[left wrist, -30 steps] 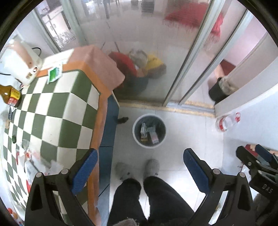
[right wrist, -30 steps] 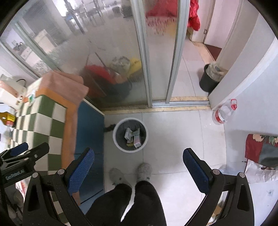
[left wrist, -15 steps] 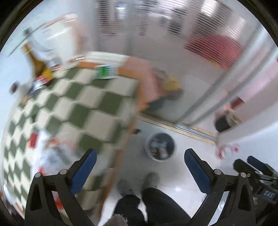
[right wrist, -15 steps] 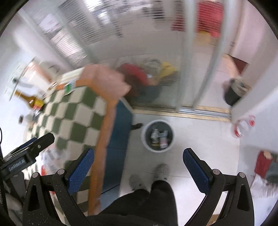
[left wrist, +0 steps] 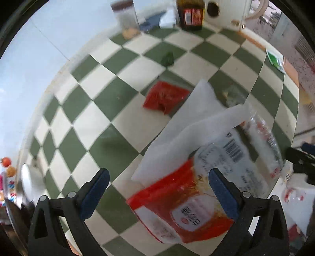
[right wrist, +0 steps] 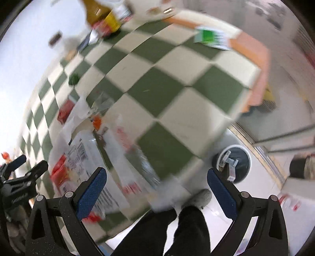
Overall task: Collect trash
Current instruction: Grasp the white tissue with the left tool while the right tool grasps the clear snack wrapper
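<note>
My left gripper (left wrist: 157, 189) is open and empty, hovering over a red and white noodle wrapper (left wrist: 185, 206) on the green-checked table (left wrist: 110, 149). A white paper sheet (left wrist: 189, 126), a small red packet (left wrist: 165, 96) and a green scrap (left wrist: 168, 58) lie beyond it. My right gripper (right wrist: 156, 189) is open and empty above the table's near edge, over clear plastic wrappers (right wrist: 126, 153). The grey trash bin (right wrist: 234, 163) with trash inside stands on the floor to the right. The noodle wrapper also shows in the right wrist view (right wrist: 61, 173).
A brown bottle (left wrist: 190, 13), a jar (left wrist: 126, 17) and a white kettle (left wrist: 232, 13) stand at the table's far side. A green and white packet (right wrist: 210, 37) lies near the far corner. A glass sliding door (right wrist: 291, 122) is at the right. The person's legs (right wrist: 185, 232) are below.
Both grippers swung from facing the floor and bin to over the table top. The bin left the left wrist view. The jaws stayed open.
</note>
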The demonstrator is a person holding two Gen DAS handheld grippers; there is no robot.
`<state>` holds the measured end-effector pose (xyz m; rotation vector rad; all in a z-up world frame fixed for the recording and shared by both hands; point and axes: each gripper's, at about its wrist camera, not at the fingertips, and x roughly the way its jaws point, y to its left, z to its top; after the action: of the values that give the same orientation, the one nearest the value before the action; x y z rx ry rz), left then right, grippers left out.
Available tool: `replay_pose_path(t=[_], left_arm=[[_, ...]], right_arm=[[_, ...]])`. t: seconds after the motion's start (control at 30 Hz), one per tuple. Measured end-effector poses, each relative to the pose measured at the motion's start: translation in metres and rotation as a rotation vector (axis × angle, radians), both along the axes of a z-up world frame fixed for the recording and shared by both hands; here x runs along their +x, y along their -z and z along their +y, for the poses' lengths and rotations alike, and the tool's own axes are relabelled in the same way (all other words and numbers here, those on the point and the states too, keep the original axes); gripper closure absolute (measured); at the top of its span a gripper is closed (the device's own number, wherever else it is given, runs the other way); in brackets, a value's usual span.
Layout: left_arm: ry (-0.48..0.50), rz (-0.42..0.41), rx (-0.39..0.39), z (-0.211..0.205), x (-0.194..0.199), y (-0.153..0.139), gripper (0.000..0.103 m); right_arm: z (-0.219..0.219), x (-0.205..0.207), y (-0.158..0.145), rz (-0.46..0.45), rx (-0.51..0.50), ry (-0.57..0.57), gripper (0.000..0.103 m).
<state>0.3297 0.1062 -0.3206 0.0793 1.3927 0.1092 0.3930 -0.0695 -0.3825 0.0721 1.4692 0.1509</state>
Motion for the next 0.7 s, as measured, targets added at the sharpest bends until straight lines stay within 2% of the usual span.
replay_pose_path(t=[0.1, 0.17, 0.2, 0.23, 0.27, 0.3, 0.33, 0.37, 0.4, 0.47, 0.5, 0.53, 0.7], left_arm=[[0.051, 0.042, -0.053, 0.001, 0.009, 0.019, 0.001], [0.080, 0.066, -0.076, 0.000, 0.019, 0.034, 0.001], [0.079, 0.074, -0.098, 0.001, 0.024, 0.040, 0.002], [0.072, 0.081, -0.121, 0.004, 0.028, 0.044, 0.013], [0.052, 0.089, -0.153, 0.009, 0.033, 0.049, 0.029], [0.027, 0.094, -0.186, 0.015, 0.036, 0.051, 0.032], [0.011, 0.076, -0.205, 0.020, 0.039, 0.050, 0.037], [0.002, 0.062, -0.220, 0.025, 0.041, 0.048, 0.050], [-0.003, 0.057, -0.215, 0.028, 0.043, 0.047, 0.056], [-0.004, 0.044, -0.204, 0.034, 0.043, 0.046, 0.088], [0.003, 0.044, -0.198, 0.036, 0.041, 0.046, 0.095], [0.004, 0.045, -0.196, 0.038, 0.040, 0.047, 0.098], [-0.023, 0.005, -0.168, 0.049, 0.022, 0.032, 0.100]], right_arm=[[0.023, 0.011, 0.018, 0.028, -0.039, -0.024, 0.010], [0.028, 0.014, 0.028, 0.047, -0.067, -0.035, 0.020], [0.031, 0.014, 0.029, 0.033, -0.083, -0.039, 0.020], [0.033, 0.014, 0.028, 0.026, -0.098, -0.042, 0.027], [0.035, 0.015, 0.028, 0.028, -0.117, -0.045, 0.032], [0.035, 0.015, 0.027, 0.027, -0.134, -0.041, 0.035], [0.035, 0.015, 0.026, 0.018, -0.145, -0.038, 0.048], [0.034, 0.016, 0.024, 0.007, -0.158, -0.033, 0.063], [0.032, 0.018, 0.023, 0.001, -0.163, -0.022, 0.069], [0.026, 0.020, 0.022, -0.005, -0.151, 0.002, 0.090], [0.023, 0.020, 0.022, -0.007, -0.149, 0.013, 0.093], [0.021, 0.021, 0.022, -0.008, -0.141, 0.020, 0.096], [0.011, 0.015, 0.012, -0.032, -0.075, 0.064, 0.100]])
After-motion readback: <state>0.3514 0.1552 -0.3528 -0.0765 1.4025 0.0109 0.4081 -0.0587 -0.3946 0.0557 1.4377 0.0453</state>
